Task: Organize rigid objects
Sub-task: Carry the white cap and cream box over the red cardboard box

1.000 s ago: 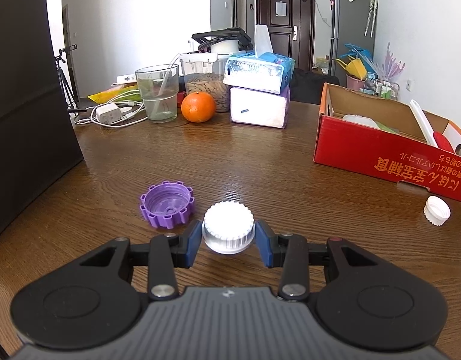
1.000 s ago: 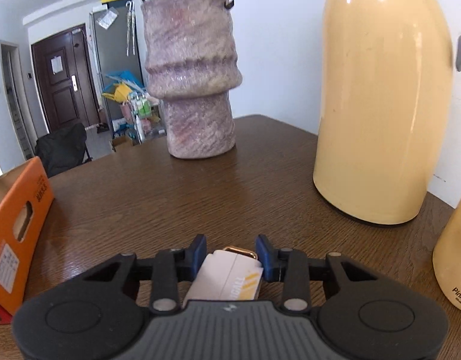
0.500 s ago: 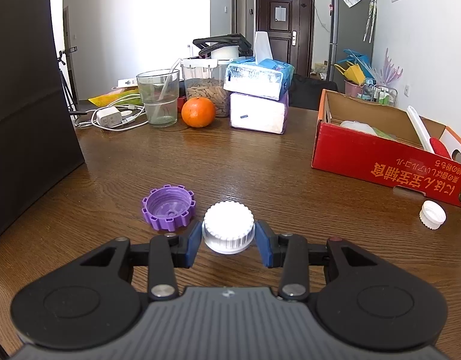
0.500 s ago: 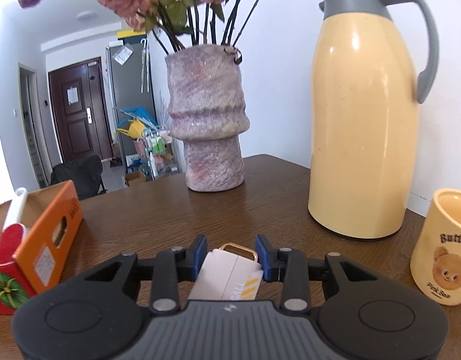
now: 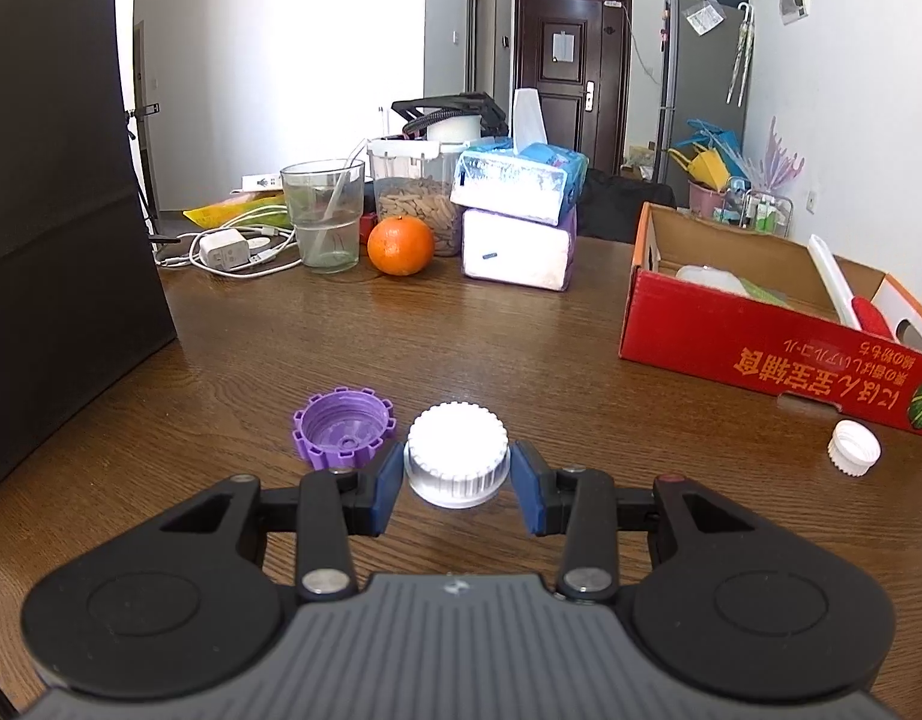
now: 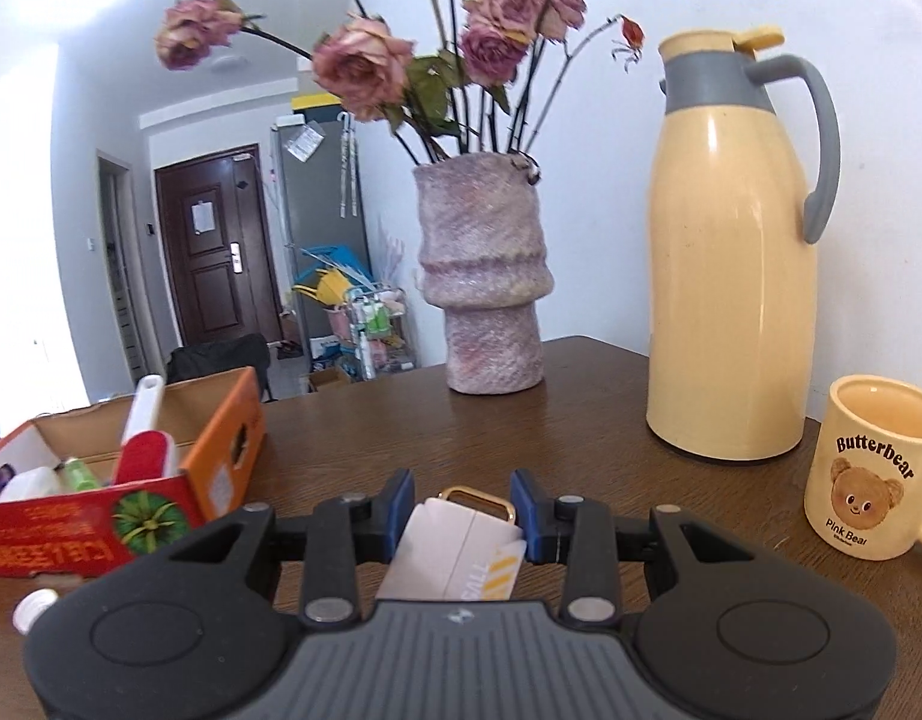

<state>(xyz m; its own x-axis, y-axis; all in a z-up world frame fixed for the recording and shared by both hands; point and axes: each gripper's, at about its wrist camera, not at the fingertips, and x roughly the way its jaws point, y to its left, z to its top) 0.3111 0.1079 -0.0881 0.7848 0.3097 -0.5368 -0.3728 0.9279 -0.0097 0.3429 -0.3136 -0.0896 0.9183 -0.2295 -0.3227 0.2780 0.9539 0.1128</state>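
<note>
My left gripper (image 5: 456, 483) is shut on a white ribbed cap (image 5: 457, 462), held just above the wooden table. A purple cap (image 5: 343, 437) lies open side up just left of it. A small white cap (image 5: 854, 447) lies at the right, in front of the red cardboard box (image 5: 761, 354). My right gripper (image 6: 463, 513) is shut on a pale flat tag with a gold ring (image 6: 461, 552), above the table. The same box (image 6: 101, 516) sits to its left, holding a red-and-white brush (image 6: 143, 444) and small bottles.
Far across the table stand a glass (image 5: 324, 216), an orange (image 5: 400, 245), stacked tissue packs (image 5: 518, 222), a jar and a charger with cables. A black panel (image 5: 59, 210) fills the left. Ahead of the right gripper stand a vase (image 6: 485, 282), a yellow thermos (image 6: 731, 264) and a mug (image 6: 869, 468).
The right gripper drew back and swung left with the tag: the vase and thermos look smaller, the mug and the box's open top came into view. The left gripper stayed put.
</note>
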